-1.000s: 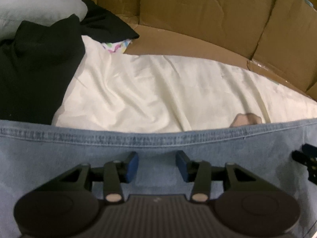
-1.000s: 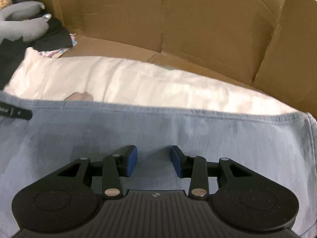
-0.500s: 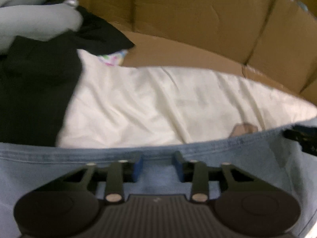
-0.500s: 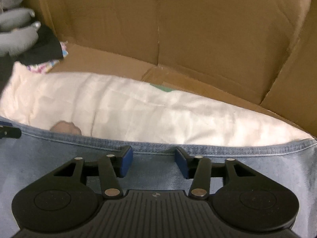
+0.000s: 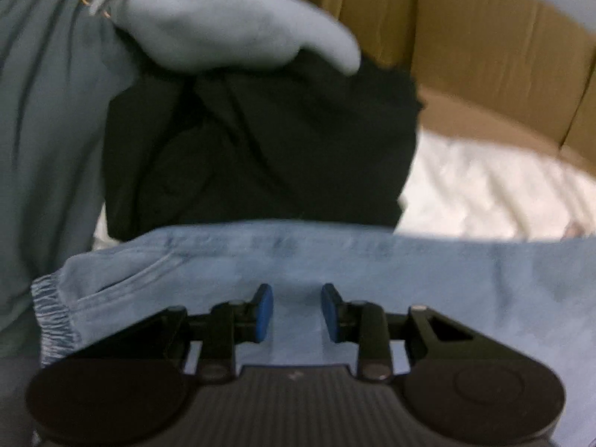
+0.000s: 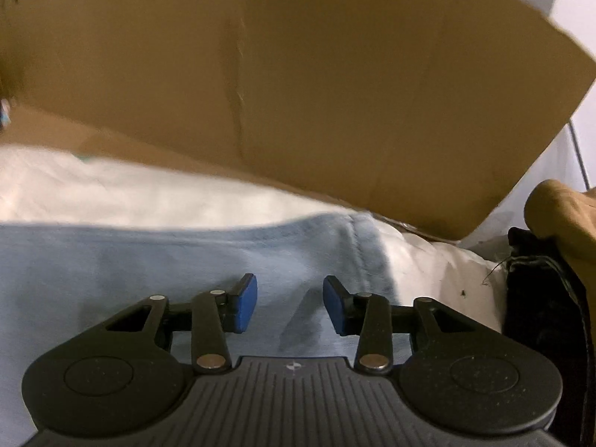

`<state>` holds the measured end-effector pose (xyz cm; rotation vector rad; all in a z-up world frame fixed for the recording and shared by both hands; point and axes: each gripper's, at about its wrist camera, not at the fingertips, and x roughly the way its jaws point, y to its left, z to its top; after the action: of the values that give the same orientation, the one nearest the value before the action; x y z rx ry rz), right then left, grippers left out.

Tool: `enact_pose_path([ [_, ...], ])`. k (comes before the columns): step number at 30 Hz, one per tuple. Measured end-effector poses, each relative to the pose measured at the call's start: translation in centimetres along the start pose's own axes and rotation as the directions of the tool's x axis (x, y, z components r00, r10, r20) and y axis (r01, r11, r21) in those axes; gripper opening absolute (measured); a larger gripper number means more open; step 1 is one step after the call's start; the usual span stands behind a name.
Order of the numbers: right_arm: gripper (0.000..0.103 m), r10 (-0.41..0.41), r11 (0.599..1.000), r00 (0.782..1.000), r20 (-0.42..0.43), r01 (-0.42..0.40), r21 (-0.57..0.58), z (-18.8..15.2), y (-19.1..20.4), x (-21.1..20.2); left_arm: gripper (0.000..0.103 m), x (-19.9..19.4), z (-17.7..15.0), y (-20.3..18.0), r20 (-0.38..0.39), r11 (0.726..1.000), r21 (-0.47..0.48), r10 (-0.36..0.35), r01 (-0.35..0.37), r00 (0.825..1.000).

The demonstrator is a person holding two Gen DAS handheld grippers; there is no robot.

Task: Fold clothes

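Note:
A light blue denim garment (image 5: 428, 283) lies flat on a white sheet (image 5: 484, 193). Its elastic waistband and a pocket seam show at the left of the left wrist view. My left gripper (image 5: 297, 311) is open and empty, low over the denim near that waistband end. In the right wrist view the same denim (image 6: 149, 268) ends at a hem at centre right. My right gripper (image 6: 289, 307) is open and empty over the denim near that hem.
A black garment (image 5: 260, 149) and a grey-blue one (image 5: 223, 26) are piled beyond the denim on the left. Brown cardboard walls (image 6: 335, 93) stand behind the sheet. A dark garment (image 6: 544, 316) and a tan item (image 6: 562, 216) lie at the far right.
Both grippers have swung outward along the denim: the left toward the waistband end by the black pile, the right toward the hem end. Both have stayed open.

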<state>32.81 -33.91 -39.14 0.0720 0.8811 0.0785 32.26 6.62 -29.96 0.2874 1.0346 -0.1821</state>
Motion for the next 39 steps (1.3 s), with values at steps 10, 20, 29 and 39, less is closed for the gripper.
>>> enact_pose_path([
  [10, 0.007, -0.135, 0.991, 0.989, -0.063, 0.136, 0.006, 2.6, -0.7, 3.9, 0.065, 3.7, 1.4, 2.2, -0.021, 0.999, -0.038, 0.012, -0.013, 1.0],
  [20, 0.016, -0.07, 0.997, 0.987, -0.147, 0.074, 0.02, 5.2, -1.4, 0.7, 0.053, 2.5, 3.4, 2.8, -0.046, 1.0, -0.011, -0.022, 0.021, 0.999],
  [29, 0.046, 0.05, 0.999, 0.997, -0.063, -0.05, 0.002, 5.6, -4.5, -8.6, 0.055, -6.5, 2.0, 7.6, -0.016, 0.998, 0.049, -0.04, 0.041, 0.999],
  [39, 0.063, 0.123, 0.989, 0.992, -0.001, -0.123, -0.082, 2.8, -4.8, -19.1, 0.055, -15.0, -5.7, 14.5, -0.042, 0.999, -0.031, 0.02, -0.022, 0.999],
])
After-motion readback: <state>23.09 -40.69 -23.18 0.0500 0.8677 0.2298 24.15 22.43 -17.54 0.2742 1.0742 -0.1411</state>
